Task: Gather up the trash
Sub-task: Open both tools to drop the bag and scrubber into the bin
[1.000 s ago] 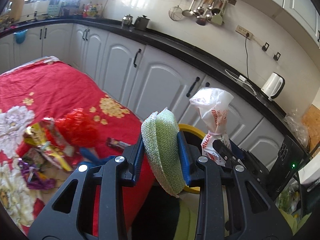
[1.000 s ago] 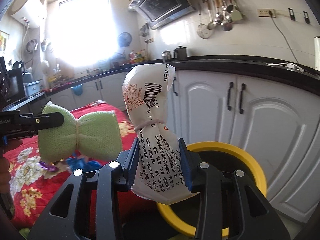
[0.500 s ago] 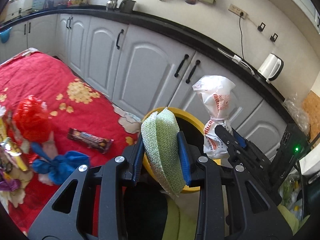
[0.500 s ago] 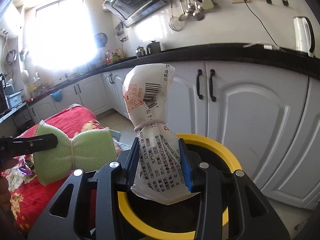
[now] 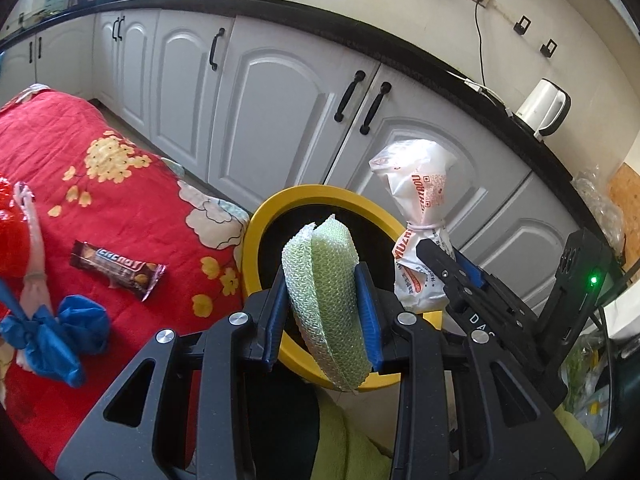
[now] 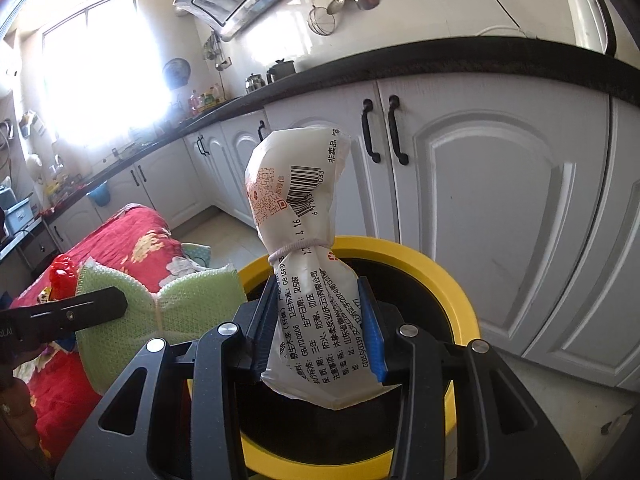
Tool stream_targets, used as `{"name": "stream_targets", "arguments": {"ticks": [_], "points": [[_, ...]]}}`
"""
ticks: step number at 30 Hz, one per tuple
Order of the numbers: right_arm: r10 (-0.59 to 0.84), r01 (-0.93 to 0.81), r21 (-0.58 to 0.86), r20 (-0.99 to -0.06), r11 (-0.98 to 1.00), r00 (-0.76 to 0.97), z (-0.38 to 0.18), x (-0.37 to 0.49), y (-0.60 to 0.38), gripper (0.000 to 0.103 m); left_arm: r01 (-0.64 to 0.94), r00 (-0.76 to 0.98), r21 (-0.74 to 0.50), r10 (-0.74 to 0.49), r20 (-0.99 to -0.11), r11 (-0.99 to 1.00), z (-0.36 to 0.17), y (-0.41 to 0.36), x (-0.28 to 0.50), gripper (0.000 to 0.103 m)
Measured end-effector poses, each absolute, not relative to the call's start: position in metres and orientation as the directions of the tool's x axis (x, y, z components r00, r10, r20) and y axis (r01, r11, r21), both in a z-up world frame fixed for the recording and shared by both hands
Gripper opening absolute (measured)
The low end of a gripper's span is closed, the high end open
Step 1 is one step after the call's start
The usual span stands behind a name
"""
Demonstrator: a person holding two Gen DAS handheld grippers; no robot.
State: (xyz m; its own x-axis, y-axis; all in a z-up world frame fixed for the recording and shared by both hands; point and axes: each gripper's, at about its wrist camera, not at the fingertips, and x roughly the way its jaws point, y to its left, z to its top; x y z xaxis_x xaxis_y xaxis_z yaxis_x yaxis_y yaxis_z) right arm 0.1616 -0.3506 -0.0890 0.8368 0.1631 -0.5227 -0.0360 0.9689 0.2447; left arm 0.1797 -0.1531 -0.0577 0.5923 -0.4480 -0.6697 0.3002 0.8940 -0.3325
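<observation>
My left gripper (image 5: 322, 312) is shut on a folded green foam net (image 5: 320, 292) and holds it over the near rim of a yellow-rimmed bin (image 5: 320, 196). My right gripper (image 6: 316, 336) is shut on a white printed bag tied with a band (image 6: 304, 248), held upright over the same bin (image 6: 452, 284). The bag (image 5: 420, 220) and the right gripper also show in the left wrist view, over the bin's right rim. The green net (image 6: 188, 300) shows in the right wrist view at the left.
A table with a red flowered cloth (image 5: 120, 200) stands left of the bin, carrying a chocolate bar wrapper (image 5: 116, 270), a blue wrapper (image 5: 60, 336) and a red wrapper (image 6: 62, 280). White cabinets (image 5: 272, 100) with a black counter run behind.
Both grippers have moved from above the table's edge to over the bin, still holding the green net and the white bag. The bin now fills more of both views.
</observation>
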Motion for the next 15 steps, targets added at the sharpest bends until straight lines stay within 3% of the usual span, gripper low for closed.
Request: {"name": "stream_targets", "arguments": {"ticks": [5, 8, 10, 15], "points": [[0.161, -0.022, 0.257, -0.532, 0.966, 0.831, -0.094, 0.167, -0.356, 0.040, 0.290, 0.585, -0.344, -0.450, -0.675, 0.893, -0.065, -0.155, 0.188, 0.027], [0.154, -0.008, 0.265, -0.538, 0.964, 0.829, -0.096, 0.167, -0.361, 0.045, 0.279, 0.592, -0.347, -0.445, -0.672, 0.895, -0.066, -0.154, 0.189, 0.039], [0.141, 0.010, 0.269, -0.534, 0.963, 0.834, -0.096, 0.165, -0.364, 0.056, 0.276, 0.596, -0.352, -0.447, -0.667, 0.894, -0.066, -0.152, 0.189, 0.044], [0.137, 0.014, 0.271, -0.530, 0.963, 0.837, -0.093, 0.162, -0.366, 0.061, 0.258, 0.618, -0.350, -0.432, -0.656, 0.901, -0.063, -0.142, 0.185, 0.059]]}}
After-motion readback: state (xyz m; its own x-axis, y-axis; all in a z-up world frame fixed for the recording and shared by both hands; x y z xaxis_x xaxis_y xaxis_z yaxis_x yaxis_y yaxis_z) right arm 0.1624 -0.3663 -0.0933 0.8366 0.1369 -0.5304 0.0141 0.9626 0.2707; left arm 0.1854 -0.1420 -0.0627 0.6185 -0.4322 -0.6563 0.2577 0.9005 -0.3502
